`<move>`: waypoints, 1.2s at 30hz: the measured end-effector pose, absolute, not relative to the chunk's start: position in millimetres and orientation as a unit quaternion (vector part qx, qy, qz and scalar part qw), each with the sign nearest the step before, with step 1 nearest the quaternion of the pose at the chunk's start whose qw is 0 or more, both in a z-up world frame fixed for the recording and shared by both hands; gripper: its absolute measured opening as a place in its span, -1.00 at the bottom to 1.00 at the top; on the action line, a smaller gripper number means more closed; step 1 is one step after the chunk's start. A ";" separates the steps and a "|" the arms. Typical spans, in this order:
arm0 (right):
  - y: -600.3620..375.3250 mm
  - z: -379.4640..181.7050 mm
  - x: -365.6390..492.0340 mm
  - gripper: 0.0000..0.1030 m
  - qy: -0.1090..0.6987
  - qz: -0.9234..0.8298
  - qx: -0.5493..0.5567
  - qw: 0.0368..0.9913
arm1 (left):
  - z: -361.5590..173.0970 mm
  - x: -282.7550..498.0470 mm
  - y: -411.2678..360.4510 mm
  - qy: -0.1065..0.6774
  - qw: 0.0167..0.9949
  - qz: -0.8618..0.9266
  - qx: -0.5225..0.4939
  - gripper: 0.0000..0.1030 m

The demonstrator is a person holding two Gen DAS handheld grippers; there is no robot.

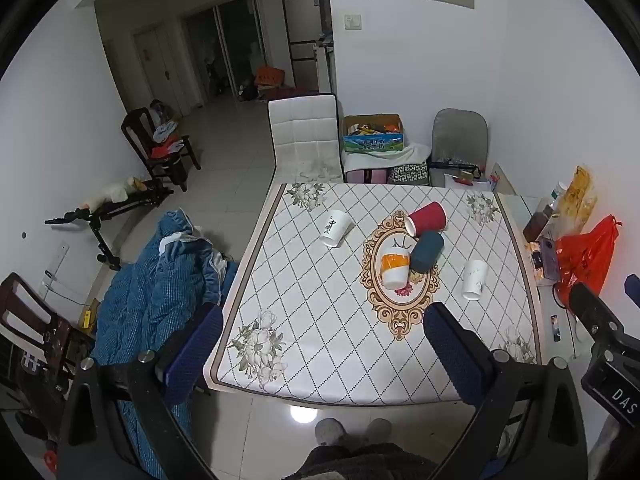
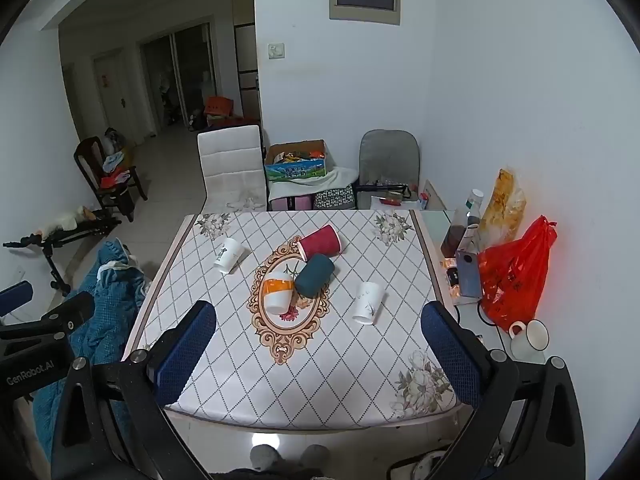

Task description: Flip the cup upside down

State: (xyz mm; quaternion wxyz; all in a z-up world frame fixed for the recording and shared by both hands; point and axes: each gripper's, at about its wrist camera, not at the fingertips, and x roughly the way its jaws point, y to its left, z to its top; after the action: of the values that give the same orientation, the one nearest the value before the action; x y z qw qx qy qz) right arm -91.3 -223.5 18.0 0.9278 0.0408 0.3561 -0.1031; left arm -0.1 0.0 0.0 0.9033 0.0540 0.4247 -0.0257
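Several paper cups lie on their sides on the patterned table (image 1: 320, 340) (image 2: 240, 380). A red cup (image 1: 427, 218) (image 2: 320, 245), a dark teal cup (image 1: 426, 251) (image 2: 315, 275) and a white cup with an orange band (image 1: 395, 267) (image 2: 278, 292) cluster at the middle. A white cup with black writing (image 1: 335, 227) (image 2: 228, 255) lies to the left, another white cup (image 1: 474, 279) (image 2: 368, 302) to the right. My left gripper (image 1: 324, 346) is open and empty above the near edge. My right gripper (image 2: 318, 344) is open and empty, also short of the cups.
A red plastic bag (image 2: 516, 276), a phone (image 2: 469, 274), bottles and a white mug (image 2: 528, 338) crowd the table's right strip. A white chair (image 2: 234, 168) and a box of goods (image 2: 296, 164) stand behind the table. A blue blanket (image 1: 156, 292) lies to the left.
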 end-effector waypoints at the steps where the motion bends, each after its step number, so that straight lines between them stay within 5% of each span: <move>1: -223.6 18.5 -91.6 1.00 0.352 -0.101 0.045 0.929 | 0.1 -0.2 0.1 0.423 0.904 -0.026 0.054 1.00; 36: -223.9 22.9 -98.3 1.00 0.359 -0.102 0.037 0.927 | 4.6 -1.6 -9.7 0.423 0.904 -0.030 0.048 1.00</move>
State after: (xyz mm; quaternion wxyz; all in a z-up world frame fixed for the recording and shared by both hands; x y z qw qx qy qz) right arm -98.3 -223.9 22.9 0.9272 0.0374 0.3586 -0.1019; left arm -1.6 -9.7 4.6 0.9042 0.0475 0.4234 -0.0295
